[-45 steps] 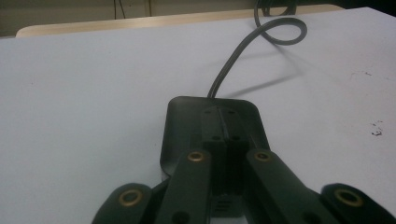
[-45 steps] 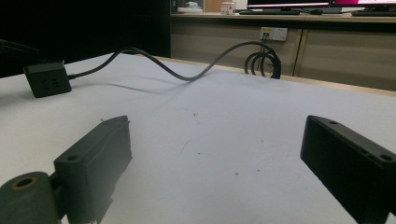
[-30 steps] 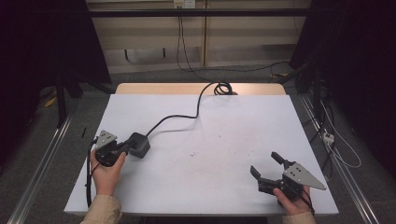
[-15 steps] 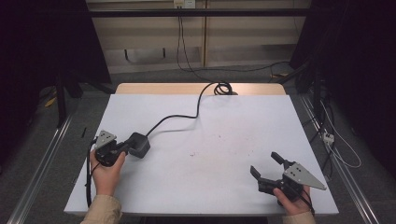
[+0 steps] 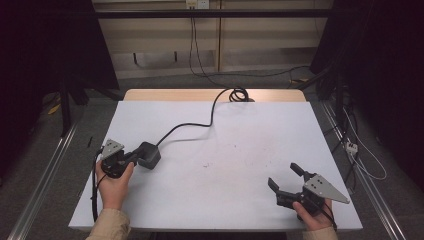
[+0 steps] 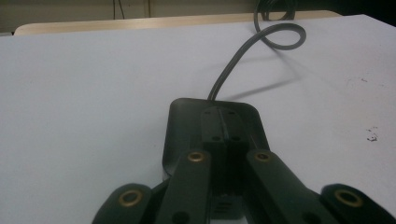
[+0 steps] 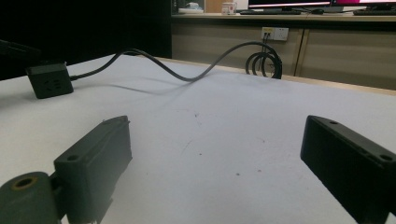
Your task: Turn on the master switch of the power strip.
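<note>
A black power cube (image 5: pixel 150 155) lies on the left part of the white table (image 5: pixel 260 135), and its dark cable (image 5: pixel 200 125) runs off to a coil (image 5: pixel 239 94) at the far edge. My left gripper (image 5: pixel 134 157) is shut, with its tips against the cube's near side. In the left gripper view the closed fingertips (image 6: pixel 224 116) lie pressed together over the cube (image 6: pixel 182 130), with nothing between them. My right gripper (image 5: pixel 283 175) stands open near the front right corner with nothing in it. The right gripper view shows its jaws (image 7: pixel 215 154) wide apart, and the cube (image 7: pixel 49 81) far off to the left.
The cable (image 7: pixel 187 74) arches above the tabletop toward the coil (image 7: pixel 264 63). Small dark specks (image 5: pixel 235 150) mark the middle of the table. A metal rail (image 5: pixel 45 175) runs along the left side, and loose cables (image 5: pixel 360 150) lie on the floor at right.
</note>
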### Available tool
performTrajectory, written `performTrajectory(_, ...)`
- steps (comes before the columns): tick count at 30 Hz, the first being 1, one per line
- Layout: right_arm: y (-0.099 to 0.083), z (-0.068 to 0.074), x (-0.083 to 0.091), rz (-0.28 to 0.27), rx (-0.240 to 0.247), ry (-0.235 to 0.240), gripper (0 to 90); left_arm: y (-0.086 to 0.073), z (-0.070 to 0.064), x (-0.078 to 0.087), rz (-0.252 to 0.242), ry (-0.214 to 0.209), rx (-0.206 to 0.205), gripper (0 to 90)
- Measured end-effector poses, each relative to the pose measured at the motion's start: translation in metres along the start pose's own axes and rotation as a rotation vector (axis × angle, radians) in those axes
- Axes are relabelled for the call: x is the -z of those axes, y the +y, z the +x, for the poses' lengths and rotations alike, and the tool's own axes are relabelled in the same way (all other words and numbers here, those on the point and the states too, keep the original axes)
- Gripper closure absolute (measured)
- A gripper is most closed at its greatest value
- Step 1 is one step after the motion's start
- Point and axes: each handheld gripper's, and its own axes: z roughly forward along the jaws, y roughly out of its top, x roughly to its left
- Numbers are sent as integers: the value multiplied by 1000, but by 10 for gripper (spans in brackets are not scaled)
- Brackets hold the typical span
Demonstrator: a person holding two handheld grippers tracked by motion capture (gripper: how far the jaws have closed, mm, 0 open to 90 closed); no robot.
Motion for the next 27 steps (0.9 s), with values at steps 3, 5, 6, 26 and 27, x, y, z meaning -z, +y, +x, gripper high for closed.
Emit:
performTrajectory(3, 0, 0, 0, -1, 1, 1, 79, 0, 0, 0, -1, -1, -2, 900)
performTrajectory(5, 0, 0, 0, -1, 1, 0, 79, 0, 0, 0, -3, -2, -7, 900)
performTrajectory(6, 0, 0, 0, -1, 1, 1, 79, 0, 0, 0, -3, -2, -7, 900)
performTrajectory(26, 0, 0, 0, -4, 5, 3, 78, 0, 2, 3, -16, -6, 19, 851)
performTrajectory(27, 0, 0, 0, -4, 4, 3, 79, 0, 2, 3, -18, -5, 17, 845)
